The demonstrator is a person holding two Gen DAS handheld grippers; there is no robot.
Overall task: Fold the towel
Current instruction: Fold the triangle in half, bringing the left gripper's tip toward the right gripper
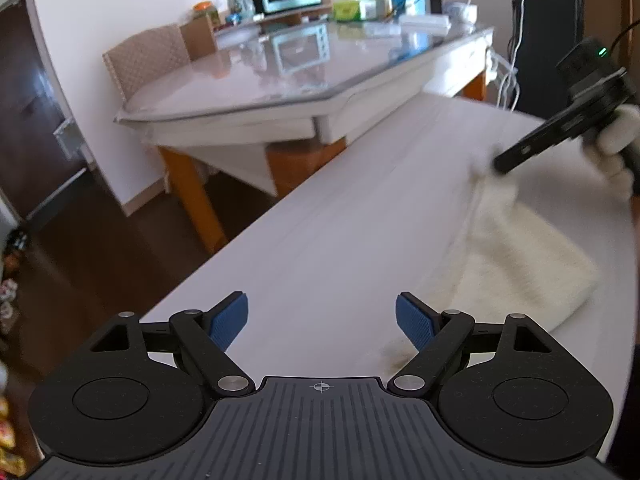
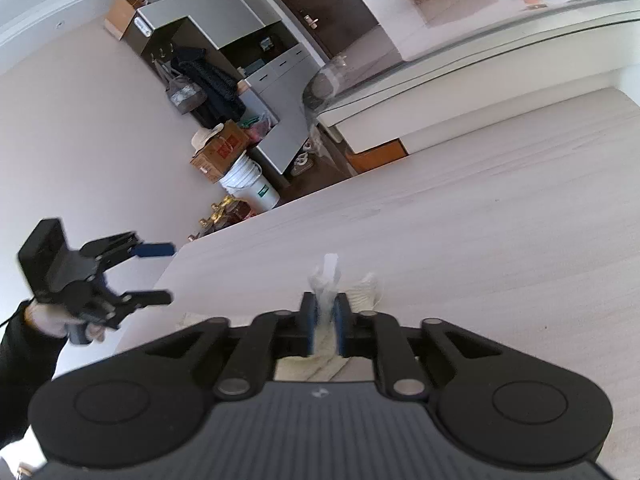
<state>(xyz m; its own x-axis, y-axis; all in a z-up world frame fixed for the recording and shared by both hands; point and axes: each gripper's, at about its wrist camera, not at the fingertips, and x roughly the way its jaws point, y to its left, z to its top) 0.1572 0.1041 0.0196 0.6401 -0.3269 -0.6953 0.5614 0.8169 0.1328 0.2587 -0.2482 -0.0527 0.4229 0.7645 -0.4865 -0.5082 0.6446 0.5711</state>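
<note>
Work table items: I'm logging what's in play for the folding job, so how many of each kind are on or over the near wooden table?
Towel: 1
Grippers: 2, the left gripper open and empty, the right gripper with a bit of the towel between its pads
Total: 3
</note>
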